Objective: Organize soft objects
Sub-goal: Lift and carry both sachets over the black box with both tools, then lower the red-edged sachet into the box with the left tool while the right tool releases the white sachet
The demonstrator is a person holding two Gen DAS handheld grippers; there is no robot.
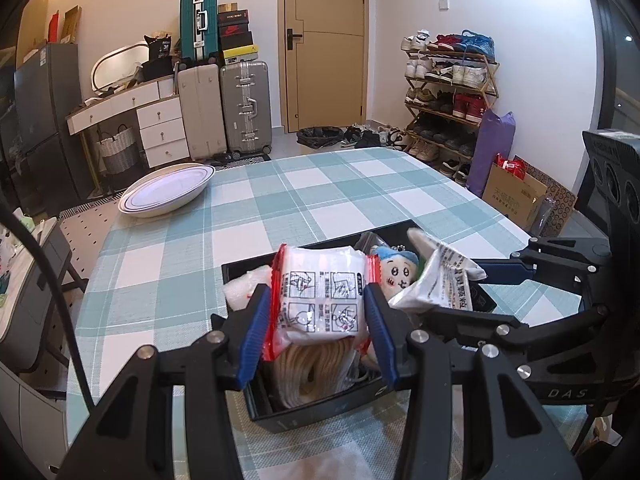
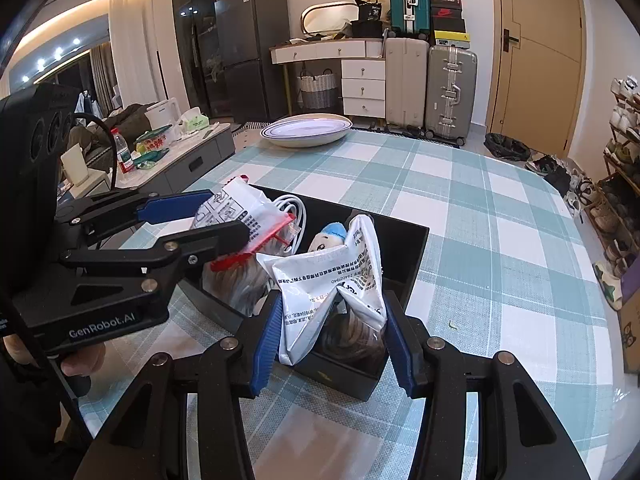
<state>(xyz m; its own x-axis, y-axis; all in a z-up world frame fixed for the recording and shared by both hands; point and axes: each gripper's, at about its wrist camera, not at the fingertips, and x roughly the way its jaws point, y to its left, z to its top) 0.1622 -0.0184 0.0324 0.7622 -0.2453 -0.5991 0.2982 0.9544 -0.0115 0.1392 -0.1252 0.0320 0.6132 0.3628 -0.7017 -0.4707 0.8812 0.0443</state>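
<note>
Teal-checked tablecloth [image 1: 248, 216] under black box [image 2: 404, 264], left tool [image 1: 316, 304] and right tool [image 2: 332, 320] each clenching a packet.

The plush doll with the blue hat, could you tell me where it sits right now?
The plush doll lies in the black box, towards its far end, between the red-edged packet and the white pouch.

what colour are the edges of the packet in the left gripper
Red edges on a white packet with black printed diagrams; clearest in the left wrist view.
</note>
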